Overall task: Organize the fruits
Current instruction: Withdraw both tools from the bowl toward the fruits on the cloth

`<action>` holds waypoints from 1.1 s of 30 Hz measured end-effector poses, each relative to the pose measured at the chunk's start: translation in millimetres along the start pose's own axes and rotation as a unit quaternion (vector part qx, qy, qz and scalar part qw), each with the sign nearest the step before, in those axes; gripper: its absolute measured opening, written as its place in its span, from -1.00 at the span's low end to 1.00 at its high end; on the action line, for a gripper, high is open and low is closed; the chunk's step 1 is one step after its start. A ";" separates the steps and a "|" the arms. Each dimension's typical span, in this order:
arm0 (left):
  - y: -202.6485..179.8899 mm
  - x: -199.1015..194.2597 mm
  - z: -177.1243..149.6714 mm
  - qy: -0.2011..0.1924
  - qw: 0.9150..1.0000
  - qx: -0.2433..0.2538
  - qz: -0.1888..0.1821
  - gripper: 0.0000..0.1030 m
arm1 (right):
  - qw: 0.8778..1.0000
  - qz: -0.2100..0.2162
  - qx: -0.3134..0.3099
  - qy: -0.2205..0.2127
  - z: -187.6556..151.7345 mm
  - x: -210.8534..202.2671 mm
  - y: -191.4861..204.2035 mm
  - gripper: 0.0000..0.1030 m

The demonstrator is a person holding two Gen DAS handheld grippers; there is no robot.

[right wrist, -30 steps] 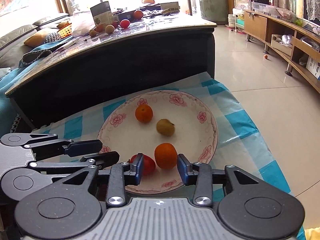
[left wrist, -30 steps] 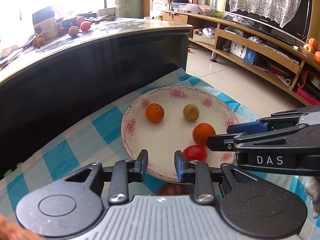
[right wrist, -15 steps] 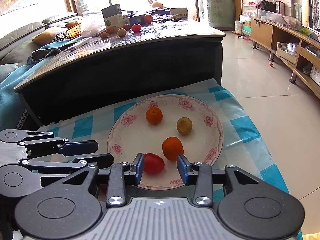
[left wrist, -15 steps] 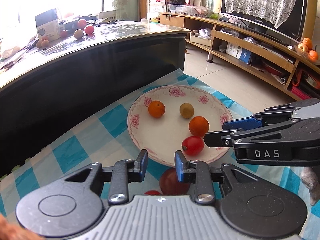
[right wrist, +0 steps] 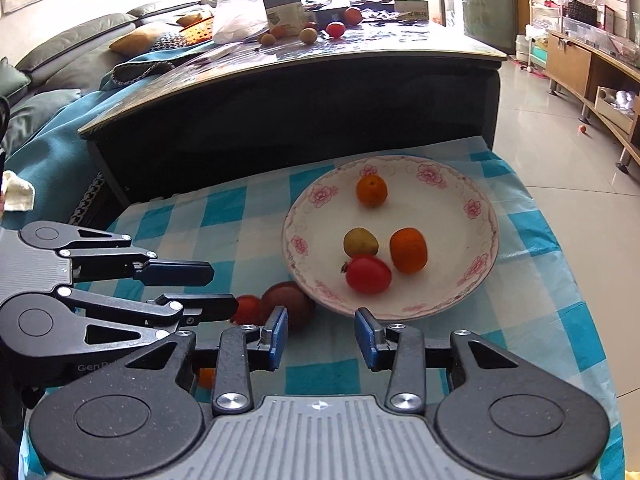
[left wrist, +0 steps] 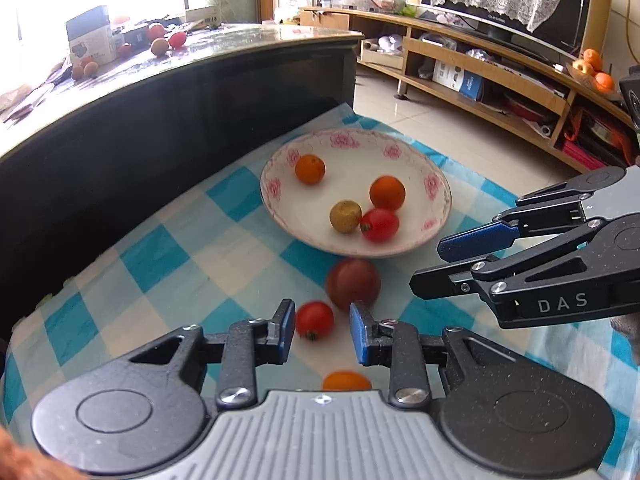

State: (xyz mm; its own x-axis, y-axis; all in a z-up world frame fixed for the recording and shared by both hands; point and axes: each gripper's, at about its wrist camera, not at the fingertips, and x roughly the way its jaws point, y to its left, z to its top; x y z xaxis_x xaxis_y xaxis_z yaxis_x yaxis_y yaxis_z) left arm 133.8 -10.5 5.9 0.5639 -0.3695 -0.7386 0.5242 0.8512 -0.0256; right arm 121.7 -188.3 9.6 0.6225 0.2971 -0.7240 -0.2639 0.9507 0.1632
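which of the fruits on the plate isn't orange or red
The small yellow-green fruit, near the plate's middle, touching the red tomato. The other two are oranges.

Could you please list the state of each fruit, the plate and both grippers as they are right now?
Plate: upright on the cloth, holding four fruits.
Red tomato: in plate, touching yellow-green fruit.
Small tomato: on cloth.
Dark fruit: on cloth.
Left gripper: empty.
Right gripper: empty.

Both wrist views look steeply down, near; share plate [left wrist: 438, 196] [right wrist: 486, 216].
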 end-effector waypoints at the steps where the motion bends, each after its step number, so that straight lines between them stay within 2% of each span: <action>1: 0.8 -1.5 -3.2 0.005 1.000 0.001 -0.003 -0.25 | 1.000 0.006 -0.005 0.005 -2.5 -0.5 3.3 -0.32; 9: 2.9 -9.1 -18.4 0.023 0.999 0.016 -0.020 -0.24 | 0.996 0.048 -0.046 0.056 -21.4 3.0 23.0 -0.31; 16: 9.2 -10.1 -25.4 0.033 0.999 0.015 -0.024 -0.24 | 0.988 0.082 -0.097 0.089 -34.4 10.4 46.4 -0.31; 26: 12.3 -10.8 -28.7 0.037 0.999 0.014 -0.032 -0.24 | 0.987 0.066 -0.113 0.097 -37.1 21.8 57.5 -0.32; 33: 7.0 -6.7 -29.6 0.043 0.998 0.019 -0.044 -0.23 | 0.986 0.051 -0.117 0.104 -38.2 24.6 55.1 -0.51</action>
State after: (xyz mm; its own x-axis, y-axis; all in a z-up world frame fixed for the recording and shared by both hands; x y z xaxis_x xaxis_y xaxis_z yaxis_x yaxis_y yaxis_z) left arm 114.8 8.9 -9.3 0.4579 -0.4075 -0.7901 0.5938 0.8016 -0.0693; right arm 94.4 -132.0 -24.8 0.4261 0.3418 -0.8376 -0.4952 0.8630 0.1002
